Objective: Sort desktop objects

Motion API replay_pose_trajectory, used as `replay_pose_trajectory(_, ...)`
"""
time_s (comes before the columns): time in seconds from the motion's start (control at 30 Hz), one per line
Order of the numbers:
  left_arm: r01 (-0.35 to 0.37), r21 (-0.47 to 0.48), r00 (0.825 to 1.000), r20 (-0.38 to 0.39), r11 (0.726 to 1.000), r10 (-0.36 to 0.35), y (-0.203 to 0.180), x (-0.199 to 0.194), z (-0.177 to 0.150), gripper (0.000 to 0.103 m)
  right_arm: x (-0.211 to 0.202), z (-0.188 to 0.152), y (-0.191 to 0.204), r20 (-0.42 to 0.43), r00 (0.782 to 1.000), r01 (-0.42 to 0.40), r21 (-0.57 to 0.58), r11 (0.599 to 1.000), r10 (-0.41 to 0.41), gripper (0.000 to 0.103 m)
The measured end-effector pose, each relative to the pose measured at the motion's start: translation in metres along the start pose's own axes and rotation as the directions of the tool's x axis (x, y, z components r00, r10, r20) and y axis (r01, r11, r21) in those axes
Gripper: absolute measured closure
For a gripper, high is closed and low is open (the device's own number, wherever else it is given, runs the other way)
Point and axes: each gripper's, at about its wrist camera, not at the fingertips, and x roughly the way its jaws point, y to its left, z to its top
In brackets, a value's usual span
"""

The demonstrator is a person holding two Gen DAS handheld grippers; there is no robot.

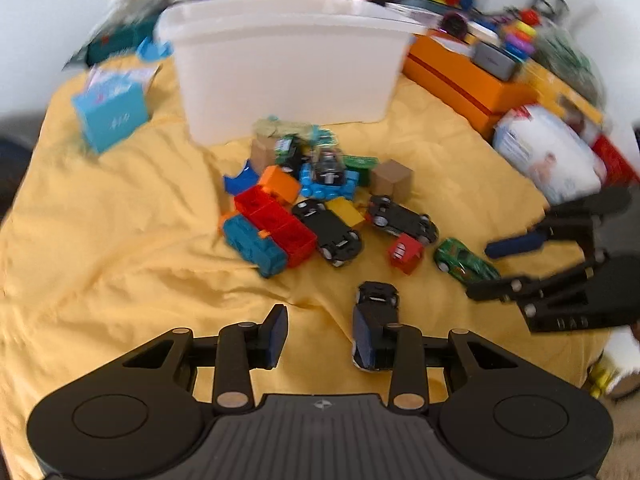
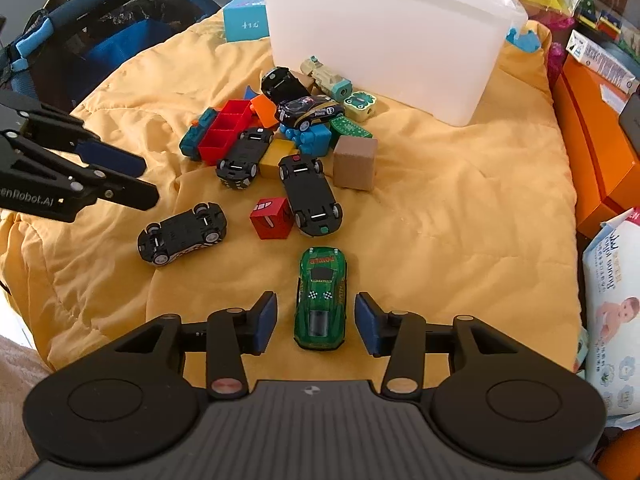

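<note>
Yellow cloth (image 2: 460, 208) inspected: my right gripper (image 2: 316, 320) spread astride the green car (image 2: 320, 300) for pickup, my left gripper (image 1: 320, 336) spread beside an overturned black car (image 1: 376, 304).

We read "enRobot.AI", cut off at the frame edge, on the left gripper (image 2: 116, 178) at far left. The black race car (image 2: 310, 111) in the far pile shows "POWER" and "13". Other print is too blurred for us.
</note>
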Motion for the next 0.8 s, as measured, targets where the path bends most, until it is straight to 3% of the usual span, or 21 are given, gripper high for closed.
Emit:
replay_pose_trajectory(0.1,0.074,-0.018,0.997,-0.017,0.997,-0.074,-0.011,0.000,0.002,0.062,-0.002,0.001,0.000,0.007,1.000,0.019,-0.002,1.000,-0.019,0.054)
replay_pose_trajectory(0.17,0.093,0.048,0.996,-0.021,0.995,-0.092,-0.031,0.003,0.003,0.062,-0.003,0.002,0.002,0.013,0.999,0.029,-0.012,1.000,-0.029,0.054)
replay_pose_trajectory(0.3,0.016,0.211,0.999,-0.054,0.977,-0.004,-0.066,0.024,-0.003,0.062,-0.002,0.001,0.003,0.006,1.000,0.023,-0.011,1.000,-0.023,0.054)
replay_pose_trajectory(0.4,-0.068,0.241,0.996,-0.039,0.968,0.080,-0.068,0.034,-0.003,0.063,-0.001,-0.002,0.003,0.000,1.000,0.021,-0.002,1.000,-0.021,0.054)
replay_pose_trajectory(0.47,-0.119,0.196,0.990,-0.056,0.973,0.132,-0.057,0.039,0.000,0.070,-0.003,-0.003,0.002,0.005,1.000,0.026,0.000,1.000,-0.026,0.054)
replay_pose_trajectory(0.53,-0.065,0.095,0.994,-0.079,0.993,0.073,-0.040,0.039,0.000,0.073,-0.004,-0.005,0.001,0.016,0.999,0.030,0.006,1.000,-0.030,0.054)
replay_pose_trajectory(0.57,0.023,0.006,0.998,-0.064,1.000,-0.022,-0.029,0.033,0.001,0.073,-0.004,-0.005,0.000,0.016,0.999,0.030,0.008,1.000,-0.030,0.054)
replay_pose_trajectory(0.6,0.147,-0.088,0.988,-0.034,0.985,-0.150,-0.018,0.027,0.002,0.073,-0.005,-0.005,-0.001,0.017,0.999,0.031,0.012,0.999,-0.031,0.054)
replay_pose_trajectory(0.67,0.319,-0.248,0.945,0.006,0.915,-0.328,-0.003,0.023,0.004,0.073,-0.004,-0.006,-0.004,0.021,0.999,0.028,0.021,0.999,-0.029,0.054)
replay_pose_trajectory(0.73,0.356,-0.328,0.925,-0.006,0.875,-0.379,0.004,0.034,0.002,0.073,-0.003,-0.006,-0.007,0.019,1.000,0.016,0.035,0.999,-0.016,0.054)
replay_pose_trajectory(0.8,0.345,-0.423,0.914,-0.051,0.838,-0.403,0.013,0.054,-0.006,0.073,-0.001,-0.005,-0.007,0.018,1.000,0.007,0.038,0.999,-0.008,0.054)
